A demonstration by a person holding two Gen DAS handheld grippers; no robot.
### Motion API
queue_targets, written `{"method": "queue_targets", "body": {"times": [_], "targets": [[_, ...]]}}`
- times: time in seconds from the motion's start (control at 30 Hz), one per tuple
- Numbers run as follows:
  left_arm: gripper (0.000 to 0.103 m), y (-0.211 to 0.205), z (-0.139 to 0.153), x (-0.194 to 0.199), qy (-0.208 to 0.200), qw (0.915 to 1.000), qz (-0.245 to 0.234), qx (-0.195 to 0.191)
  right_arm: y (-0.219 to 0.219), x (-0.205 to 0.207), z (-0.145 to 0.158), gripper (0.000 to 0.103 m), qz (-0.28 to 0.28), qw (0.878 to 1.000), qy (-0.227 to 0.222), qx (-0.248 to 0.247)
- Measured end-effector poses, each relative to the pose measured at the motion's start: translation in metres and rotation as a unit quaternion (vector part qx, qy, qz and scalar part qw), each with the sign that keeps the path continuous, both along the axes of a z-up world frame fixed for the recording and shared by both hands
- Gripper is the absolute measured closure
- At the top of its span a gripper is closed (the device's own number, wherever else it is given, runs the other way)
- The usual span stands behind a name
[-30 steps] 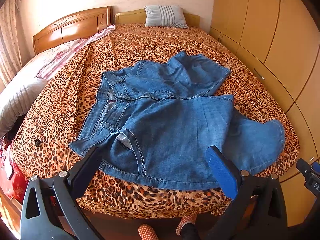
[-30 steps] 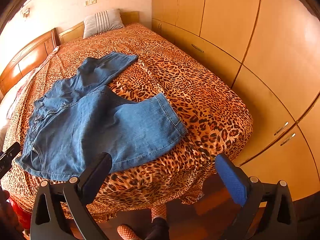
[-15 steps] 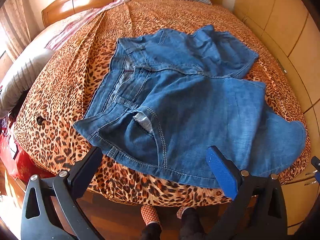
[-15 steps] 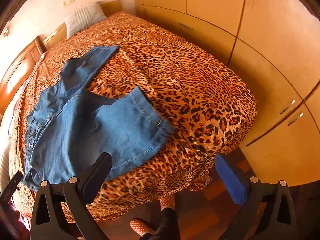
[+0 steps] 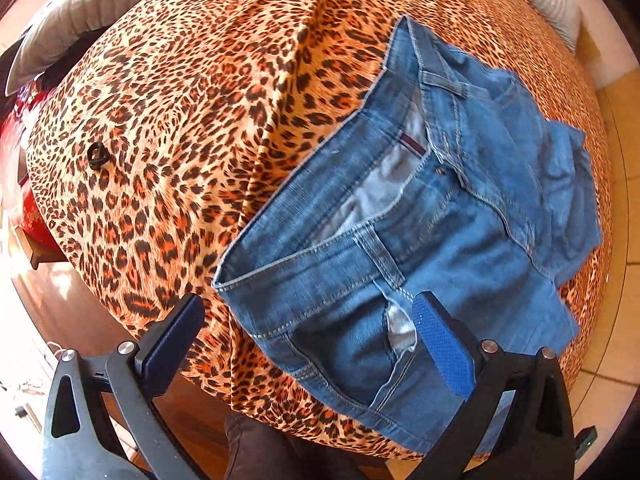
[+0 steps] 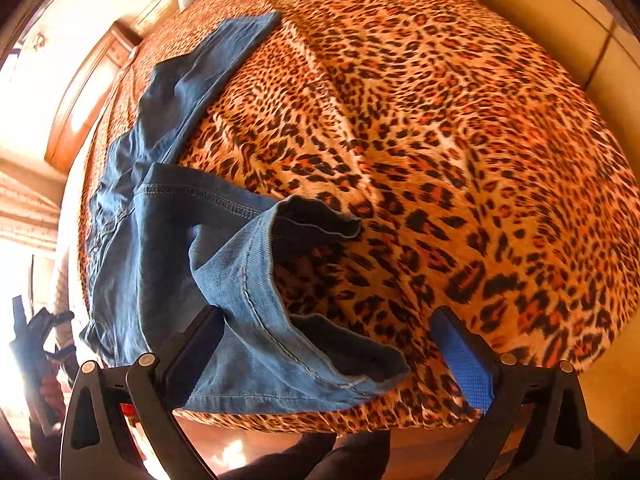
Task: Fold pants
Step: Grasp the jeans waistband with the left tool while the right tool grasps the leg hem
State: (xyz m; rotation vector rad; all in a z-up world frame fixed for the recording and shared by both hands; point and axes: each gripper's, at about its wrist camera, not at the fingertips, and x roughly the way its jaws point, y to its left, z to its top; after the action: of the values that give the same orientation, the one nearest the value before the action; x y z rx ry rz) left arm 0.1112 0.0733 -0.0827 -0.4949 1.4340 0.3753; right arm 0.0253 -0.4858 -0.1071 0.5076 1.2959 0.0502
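Blue denim pants (image 5: 420, 240) lie spread on a leopard-print bedspread (image 5: 192, 120), the waistband toward the bed's near corner and one leg laid across the other. My left gripper (image 5: 308, 344) hovers open just above the waistband corner and hip pocket, holding nothing. In the right wrist view the pants (image 6: 168, 232) run away to the upper left. Their near leg hem (image 6: 320, 344) is rumpled and gapes open at the bed's edge. My right gripper (image 6: 332, 352) stands open around that hem, its fingers clear of the cloth.
The bedspread (image 6: 460, 140) covers the whole bed. A wooden headboard (image 6: 92, 92) and a striped pillow (image 5: 544, 0) lie at the far end. Wardrobe doors (image 6: 540, 4) flank the bed. A small black object (image 5: 98, 155) rests on the spread. A person's legs (image 5: 280, 452) stand below.
Both grippers have dropped much closer to the bed: the left toward the waistband corner, the right toward the leg hem. The hem now looks rumpled and lifted. Both stayed open.
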Motion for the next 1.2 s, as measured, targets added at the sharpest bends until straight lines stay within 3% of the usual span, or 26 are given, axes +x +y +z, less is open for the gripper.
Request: {"method": "queue_targets", "body": {"times": [0.13, 0.27, 0.3, 0.37, 0.4, 0.43, 0.53, 0.6, 0.63, 0.67, 0.7, 0.73, 0.77, 0.9, 0.97, 1.07, 1.2], "targets": [[0.0, 0.003, -0.025, 0.015, 0.042, 0.999, 0.009, -0.012, 0.006, 0.022, -0.014, 0.0, 0.027, 0.998, 0.019, 0.05], [0.0, -0.02, -0.045, 0.033, 0.069, 0.995, -0.071, 0.011, 0.01, 0.033, -0.021, 0.002, 0.009, 0.996, 0.027, 0.088], [0.0, -0.028, -0.049, 0.037, 0.073, 0.9922, -0.099, 0.024, 0.01, 0.035, -0.022, 0.008, 0.002, 0.996, 0.024, 0.084], [0.003, -0.046, -0.051, 0.046, 0.081, 0.9817, -0.16, 0.064, 0.009, 0.04, -0.022, 0.038, -0.007, 0.997, 0.021, 0.078], [0.011, -0.053, -0.05, 0.048, 0.083, 0.9762, -0.186, 0.075, 0.005, 0.042, -0.021, 0.076, -0.01, 0.997, 0.029, 0.072], [0.02, -0.059, -0.048, 0.05, 0.082, 0.9732, -0.201, 0.075, 0.001, 0.046, -0.015, 0.097, -0.014, 0.997, 0.032, 0.069], [0.025, -0.071, -0.04, 0.057, 0.073, 0.9656, -0.235, 0.085, -0.01, 0.048, 0.04, 0.097, -0.026, 0.999, -0.037, -0.026], [0.024, -0.077, -0.045, 0.061, 0.072, 0.9607, -0.251, 0.094, -0.01, 0.046, 0.071, 0.094, -0.03, 0.99, -0.082, -0.107], [0.023, -0.08, -0.046, 0.066, 0.068, 0.9595, -0.255, 0.098, -0.011, 0.047, 0.07, 0.084, -0.026, 0.988, -0.08, -0.129], [0.024, -0.082, -0.045, 0.067, 0.064, 0.9589, -0.258, 0.098, -0.016, 0.05, 0.057, 0.08, -0.022, 0.989, -0.044, -0.141], [0.024, -0.083, -0.046, 0.067, 0.064, 0.9575, -0.263, 0.099, -0.022, 0.053, 0.04, 0.072, -0.029, 0.989, 0.006, -0.146], [0.024, -0.084, -0.044, 0.068, 0.065, 0.9561, -0.268, 0.099, -0.033, 0.054, 0.026, 0.071, -0.046, 0.988, 0.044, -0.137], [0.024, -0.087, -0.041, 0.072, 0.067, 0.9544, -0.273, 0.1, -0.045, 0.048, 0.02, 0.071, -0.08, 0.988, 0.055, -0.119], [0.024, -0.08, -0.024, 0.073, 0.061, 0.9522, -0.285, 0.093, -0.088, 0.021, 0.032, 0.068, -0.193, 0.98, 0.013, -0.034], [0.024, -0.074, -0.019, 0.07, 0.066, 0.9549, -0.277, 0.085, -0.091, 0.02, 0.038, 0.059, -0.198, 0.979, 0.014, -0.047], [0.024, -0.049, -0.013, 0.059, 0.064, 0.9602, -0.261, 0.075, -0.092, 0.019, 0.047, 0.057, -0.197, 0.979, 0.005, -0.054], [0.024, -0.028, 0.003, 0.085, 0.051, 0.9657, -0.244, 0.074, -0.061, 0.043, 0.05, 0.054, -0.164, 0.985, -0.014, -0.045]]}}
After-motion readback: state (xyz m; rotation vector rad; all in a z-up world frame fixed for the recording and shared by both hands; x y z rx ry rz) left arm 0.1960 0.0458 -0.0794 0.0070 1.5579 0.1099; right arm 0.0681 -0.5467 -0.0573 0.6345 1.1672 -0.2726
